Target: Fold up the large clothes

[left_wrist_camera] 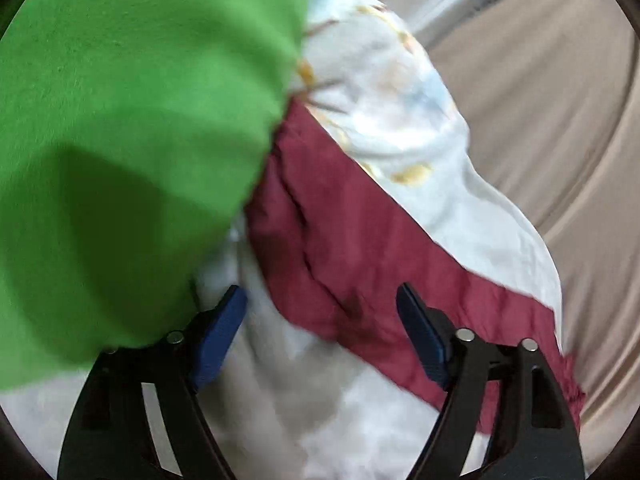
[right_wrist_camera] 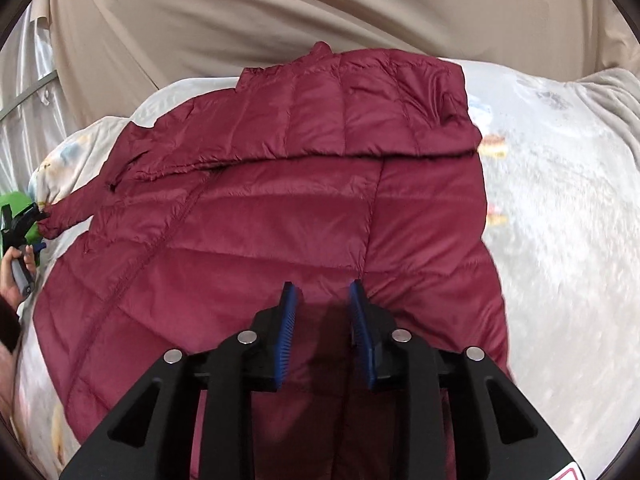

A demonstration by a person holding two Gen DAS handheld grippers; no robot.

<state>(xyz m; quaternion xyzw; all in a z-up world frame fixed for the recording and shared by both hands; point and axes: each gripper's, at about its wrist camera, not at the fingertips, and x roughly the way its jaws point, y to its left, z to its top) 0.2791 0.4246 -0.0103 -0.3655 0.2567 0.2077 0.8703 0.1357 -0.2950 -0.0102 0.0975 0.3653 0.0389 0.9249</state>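
Both wrist views look steeply down, close over the maroon jacket (right_wrist_camera: 280, 220) they share.

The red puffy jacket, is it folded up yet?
Partly. The red jacket has one side flap turned over across its top. Both grippers, left and right, are open and hold nothing. One sleeve still sticks out, and further folds remain.

Each gripper (right_wrist_camera: 323, 300) is black plastic — 2 blue ribbed pads (right_wrist_camera: 289, 332), silver round screws.
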